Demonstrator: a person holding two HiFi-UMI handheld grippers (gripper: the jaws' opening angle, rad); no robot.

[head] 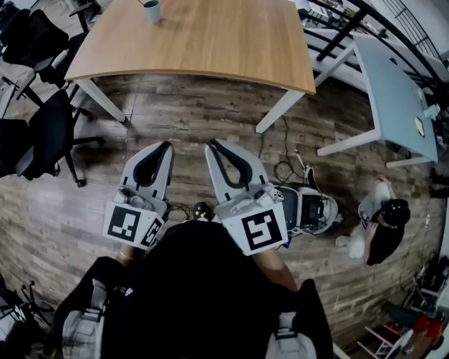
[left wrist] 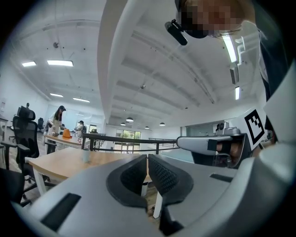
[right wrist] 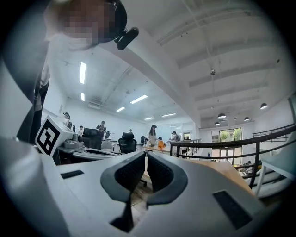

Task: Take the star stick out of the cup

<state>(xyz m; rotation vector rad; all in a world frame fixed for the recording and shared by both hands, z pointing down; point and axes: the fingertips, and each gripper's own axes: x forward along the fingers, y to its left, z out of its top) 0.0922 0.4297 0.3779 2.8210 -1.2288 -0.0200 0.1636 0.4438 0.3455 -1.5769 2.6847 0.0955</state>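
A small blue-grey cup (head: 152, 11) stands at the far edge of the wooden table (head: 210, 38); a thin stick leans out of it, too small to make out. The same cup (left wrist: 86, 155) shows on the table far ahead in the left gripper view. My left gripper (head: 168, 145) and right gripper (head: 210, 144) are held side by side over the floor, well short of the table, both shut with nothing between the jaws. The shut left gripper (left wrist: 147, 158) sees the right one beside it; the right gripper (right wrist: 145, 155) points along the table's side.
Black office chairs (head: 42, 133) stand on the left. A pale table (head: 396, 98) and a railing are on the right. A person (head: 382, 224) crouches on the wood floor near a white machine (head: 309, 208) with cables. More people stand at distant desks.
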